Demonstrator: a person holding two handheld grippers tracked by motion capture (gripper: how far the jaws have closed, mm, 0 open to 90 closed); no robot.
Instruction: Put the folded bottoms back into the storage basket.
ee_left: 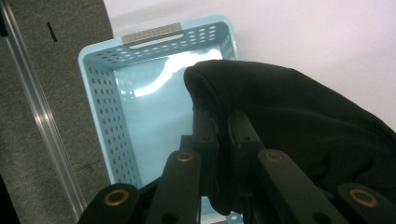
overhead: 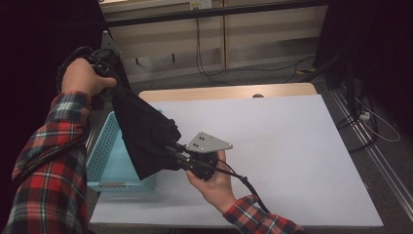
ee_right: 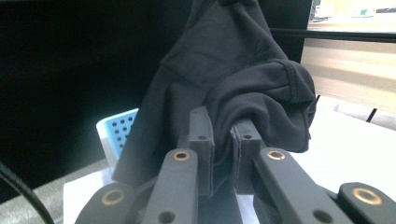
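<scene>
Both hand-held grippers, left and right, are clamped on 1 black cloth held over the basket. Probably lowering it in next, then letting go.

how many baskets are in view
1. The light blue perforated basket sits at the left edge of the table, below the black garment stretched between the left gripper and right gripper. The cloth covers part of it, so more could be hidden.

lab-like room; black curtains; loose floor cables; floor rail
</scene>
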